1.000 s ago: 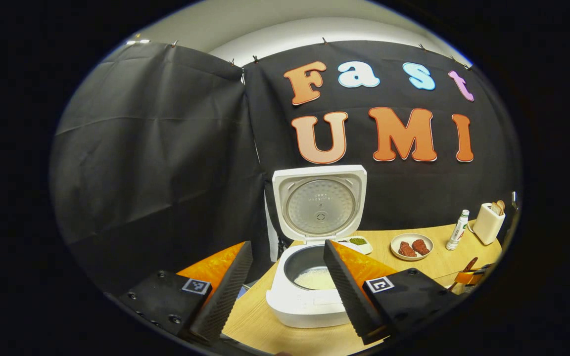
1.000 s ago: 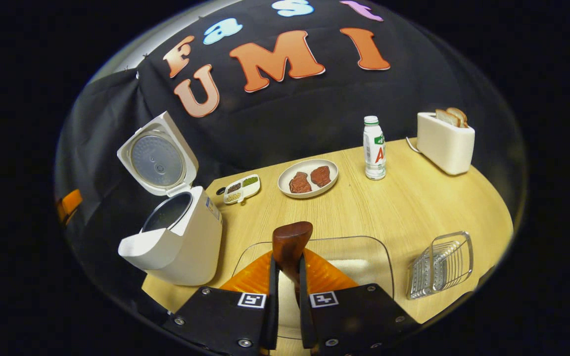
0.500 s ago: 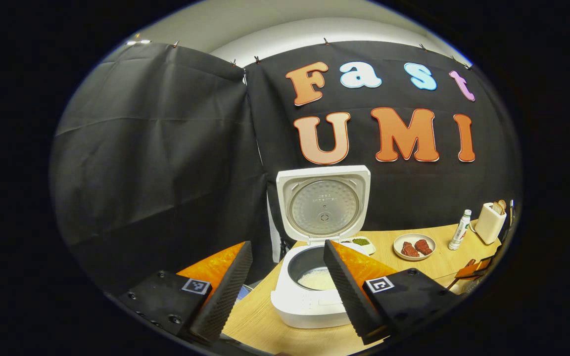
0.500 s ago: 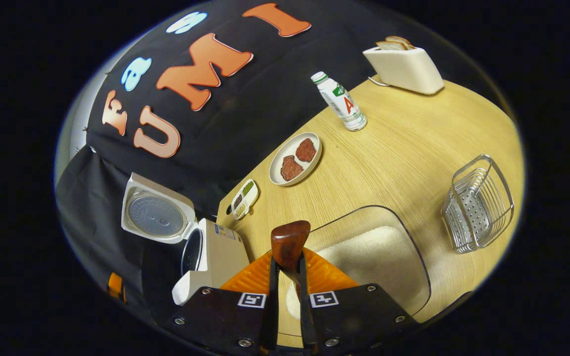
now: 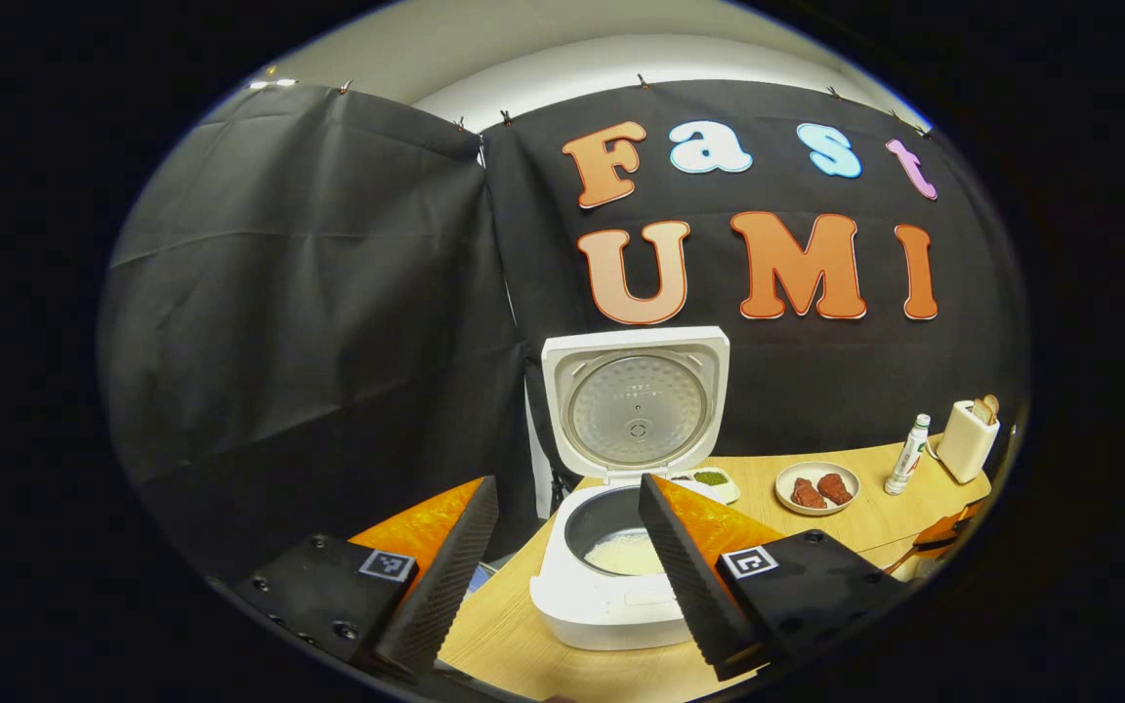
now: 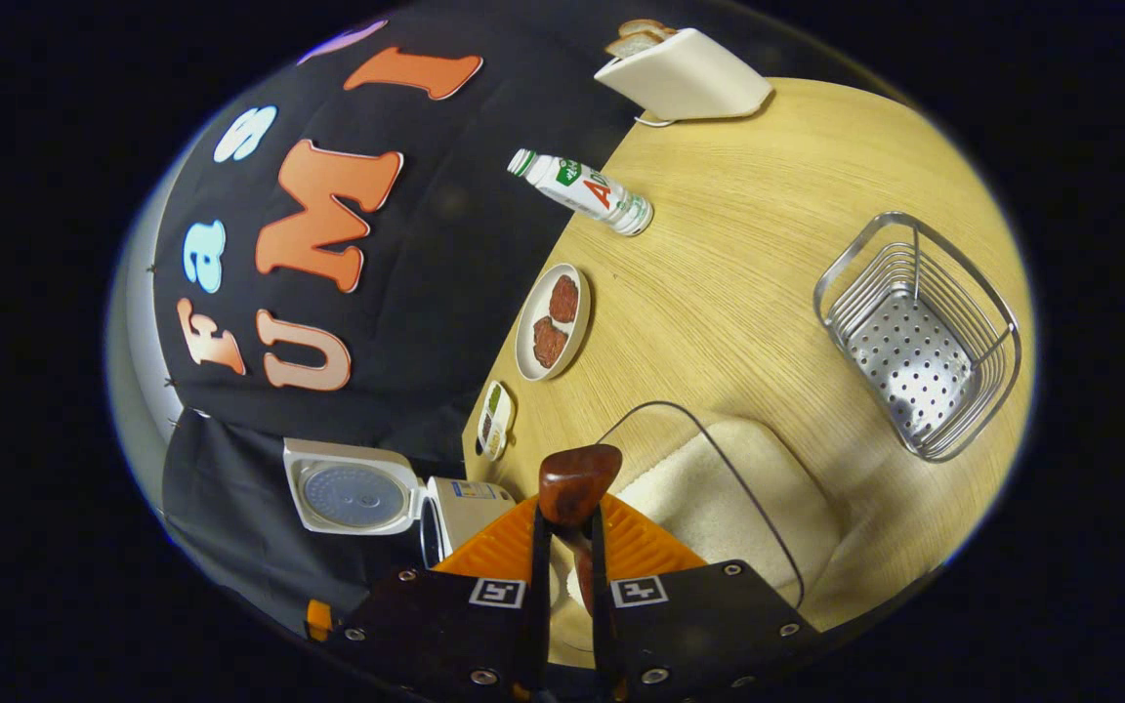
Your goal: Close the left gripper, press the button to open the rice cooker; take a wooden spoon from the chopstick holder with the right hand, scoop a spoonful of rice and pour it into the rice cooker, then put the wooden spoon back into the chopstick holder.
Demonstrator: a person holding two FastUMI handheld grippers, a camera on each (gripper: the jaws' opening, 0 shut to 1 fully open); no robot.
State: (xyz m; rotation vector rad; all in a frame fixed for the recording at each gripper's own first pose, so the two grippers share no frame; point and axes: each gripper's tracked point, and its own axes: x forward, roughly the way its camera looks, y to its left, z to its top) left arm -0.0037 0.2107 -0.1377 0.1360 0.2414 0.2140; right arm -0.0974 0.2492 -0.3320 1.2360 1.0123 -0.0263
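Fingers of the right gripper are clamped on the dark handle of the wooden spoon, which juts forward between them; we cannot see its bowl. Beneath and ahead of it lies the clear rice container, its white rice exposed, on the wooden table. The right gripper view is strongly rolled, so the table reads tilted. The empty wire chopstick holder stands well apart to the right.

On the left gripper we note the fingers apart, holding nothing, aimed at the rice cooker. Its lid stands upright and open, and some rice lies in the inner pot.

We judge the button step done and the spoon taken; whether this scoop precedes or follows the pour we cannot tell. If scooping is in hand, the next move calls for keeping the spoon level and carrying it over the open pot without spilling.
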